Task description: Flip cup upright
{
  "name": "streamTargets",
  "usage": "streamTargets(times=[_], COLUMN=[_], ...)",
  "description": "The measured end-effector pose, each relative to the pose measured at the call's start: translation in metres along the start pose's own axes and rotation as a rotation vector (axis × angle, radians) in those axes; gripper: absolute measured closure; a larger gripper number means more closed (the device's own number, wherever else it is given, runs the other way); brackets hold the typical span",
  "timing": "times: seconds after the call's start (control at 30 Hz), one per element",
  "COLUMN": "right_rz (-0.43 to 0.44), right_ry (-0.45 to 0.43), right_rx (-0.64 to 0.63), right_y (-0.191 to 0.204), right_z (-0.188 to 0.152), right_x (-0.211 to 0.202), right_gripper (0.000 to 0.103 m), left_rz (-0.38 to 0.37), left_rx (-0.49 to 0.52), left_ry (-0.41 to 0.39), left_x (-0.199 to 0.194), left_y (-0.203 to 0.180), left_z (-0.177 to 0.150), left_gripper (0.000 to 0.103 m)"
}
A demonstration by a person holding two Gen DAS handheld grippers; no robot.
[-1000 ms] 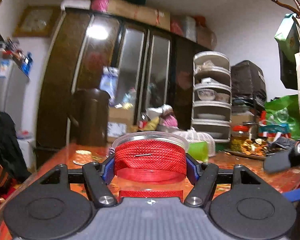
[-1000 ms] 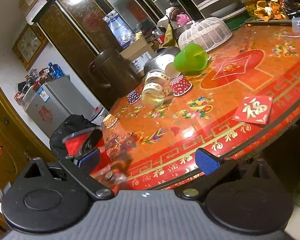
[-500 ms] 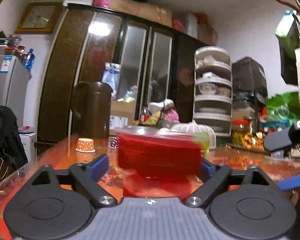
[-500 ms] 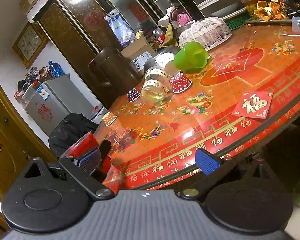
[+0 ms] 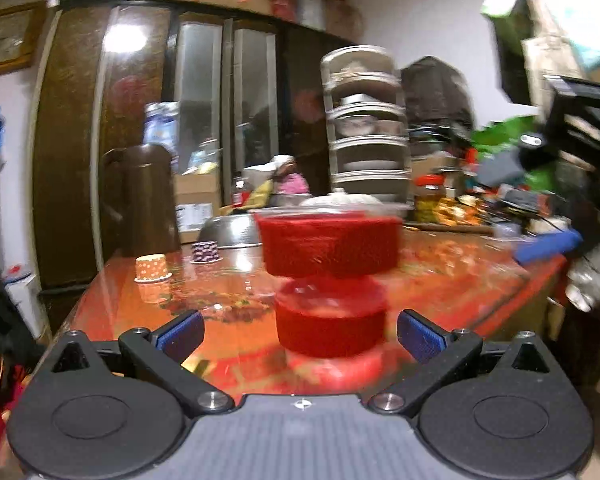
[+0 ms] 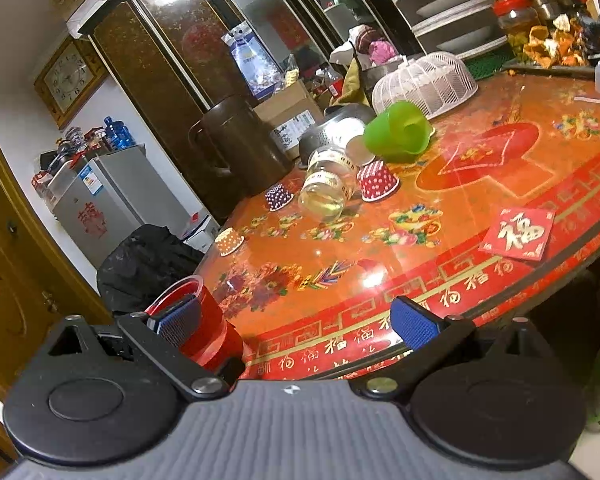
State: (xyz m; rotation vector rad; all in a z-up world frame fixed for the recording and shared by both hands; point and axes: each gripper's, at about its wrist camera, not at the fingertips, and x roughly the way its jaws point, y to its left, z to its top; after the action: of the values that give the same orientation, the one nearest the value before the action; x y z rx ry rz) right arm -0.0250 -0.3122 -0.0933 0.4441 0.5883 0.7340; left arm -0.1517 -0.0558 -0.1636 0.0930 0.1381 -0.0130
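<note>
A clear cup with red woven bands (image 5: 329, 280) stands upright on the red table (image 5: 440, 280), rim up, near its corner; the image is blurred. My left gripper (image 5: 300, 334) is open, its blue pads to either side of the cup's base and apart from it. In the right wrist view the same cup (image 6: 204, 330) stands at the table's near left corner, partly behind my right gripper's left finger (image 6: 178, 320). My right gripper (image 6: 296, 320) is open and empty, in front of the table edge.
On the table (image 6: 480, 184): a glass jar on its side (image 6: 326, 188), a tipped green cup (image 6: 400, 132), upside-down paper cups (image 6: 376, 182), a metal bowl (image 6: 332, 126), a white mesh cover (image 6: 424, 80), a red card (image 6: 518, 234). A brown chair (image 6: 240, 148) stands behind.
My left gripper opened and let go of the red cup, which now stands on the table, and it has drawn back a little. My right gripper has hardly moved.
</note>
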Motion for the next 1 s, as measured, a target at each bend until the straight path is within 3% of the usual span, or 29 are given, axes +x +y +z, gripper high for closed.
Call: streamTargets(times=[0.13,0.2,0.3,0.4,0.47,0.53,0.7,1.0], right_rz=[-0.059,-0.106,-0.205,-0.242,-0.222,-0.2,-0.187,-0.159], right_ry=[0.007,0.0,-0.037,-0.009,0.011,0.038,0.066,0.079], right_rx=[-0.055,-0.162,-0.365,-0.461,-0.437,-0.409,-0.373,-0.339], right_y=[0.017,0.041,0.082,0.101,0.103,0.102,0.095,0.092], right_z=[0.0,-0.005,-0.022,-0.032,-0.032,-0.03,-0.024,-0.029], right_x=[-0.006,-0.016,-0.028,-0.031,-0.033,-0.033,-0.029,-0.032], right_gripper=[0.001,0.001,0.001,0.001,0.001,0.001,0.001,0.001], left_rz=[-0.015,0.018,0.053,0.006,0.036,0.076,0.01,-0.009], left_rx=[0.0,-0.028,-0.112,-0.164,-0.112,-0.058,-0.094,-0.096], left_ry=[0.053,0.071,0.261,0.309,0.298,0.338,0.413,0.415], left_x=[-0.034,-0.046,-0.043,-0.051,-0.059,-0.056,-0.046,-0.049], left_y=[0.016,0.025,0.038,0.047,0.043,0.039,0.039,0.032], left_z=[0.016,0.038,0.077,0.096,0.105,0.107,0.108,0.109], left_gripper=[0.0,0.0,0.0,0.0,0.0,0.0,0.0,0.0])
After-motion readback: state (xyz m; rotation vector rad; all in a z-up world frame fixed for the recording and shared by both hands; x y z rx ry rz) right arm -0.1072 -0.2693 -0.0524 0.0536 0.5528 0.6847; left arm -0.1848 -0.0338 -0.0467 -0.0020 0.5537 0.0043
